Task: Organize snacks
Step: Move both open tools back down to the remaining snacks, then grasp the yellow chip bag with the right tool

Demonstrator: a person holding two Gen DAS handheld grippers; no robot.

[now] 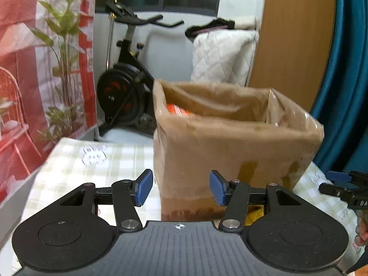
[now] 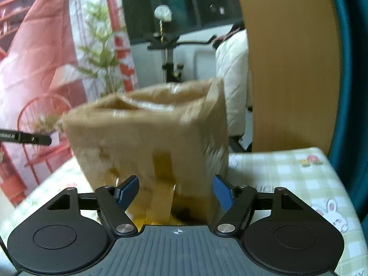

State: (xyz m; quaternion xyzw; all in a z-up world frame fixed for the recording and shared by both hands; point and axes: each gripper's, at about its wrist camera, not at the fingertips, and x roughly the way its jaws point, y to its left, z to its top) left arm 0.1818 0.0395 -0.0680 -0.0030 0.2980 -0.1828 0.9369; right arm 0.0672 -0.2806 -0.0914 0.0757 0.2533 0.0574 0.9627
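A brown cardboard box (image 1: 234,147) wrapped in clear tape stands open on the checked tablecloth (image 1: 119,158). An orange snack packet (image 1: 178,110) shows inside at its far left corner. My left gripper (image 1: 181,188) is open and empty, just in front of the box's lower left part. The right gripper's tip (image 1: 340,184) shows at the right edge. In the right wrist view the box (image 2: 149,138) is blurred and close. My right gripper (image 2: 176,192) is open and empty in front of its base. A yellow item (image 2: 158,218) lies low between the fingers, unclear.
The table (image 2: 294,174) has a green checked cloth with cartoon prints. Behind it stand an exercise bike (image 1: 128,78), a potted plant (image 1: 62,53), a red patterned curtain (image 1: 20,69), a white quilted cover (image 1: 220,57) and a wooden panel (image 1: 294,34).
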